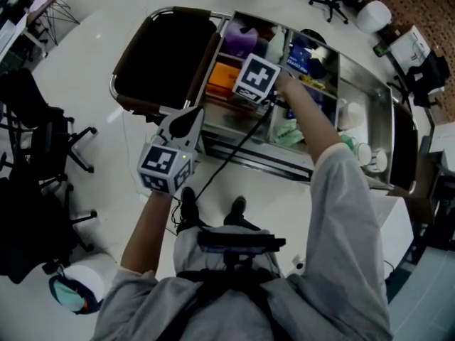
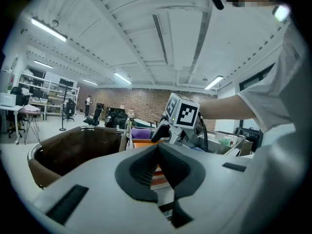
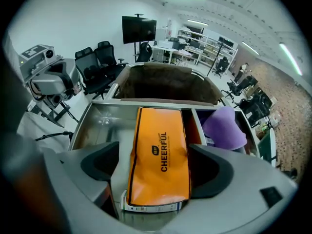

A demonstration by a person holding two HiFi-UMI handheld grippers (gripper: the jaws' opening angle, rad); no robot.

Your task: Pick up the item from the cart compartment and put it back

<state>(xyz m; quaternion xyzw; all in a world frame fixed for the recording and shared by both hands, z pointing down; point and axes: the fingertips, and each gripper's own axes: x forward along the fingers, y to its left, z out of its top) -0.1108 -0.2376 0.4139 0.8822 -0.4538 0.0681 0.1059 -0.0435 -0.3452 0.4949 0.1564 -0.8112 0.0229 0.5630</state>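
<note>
Straddling the orange pouch (image 3: 160,160) in its cart compartment (image 3: 96,126), the right gripper (image 3: 154,152) has spread jaws, the left gripper (image 2: 158,151) closed ones.

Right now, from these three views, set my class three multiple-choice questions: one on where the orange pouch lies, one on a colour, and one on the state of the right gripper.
1. Where does the flat orange plastic pouch lie?
A. in the brown bag
B. in a steel cart compartment
C. on the floor

2. What colour is the soft rounded thing in the next compartment?
A. green
B. red
C. purple

3. How do the jaws of the right gripper stand?
A. wide apart, with the pouch between them
B. clamped on the pouch
C. together and empty

Answers:
1 B, steel walls stand round the pouch.
2 C, the right gripper view shows it purple.
3 A, bare steel shows between one pad and the pouch.
</note>
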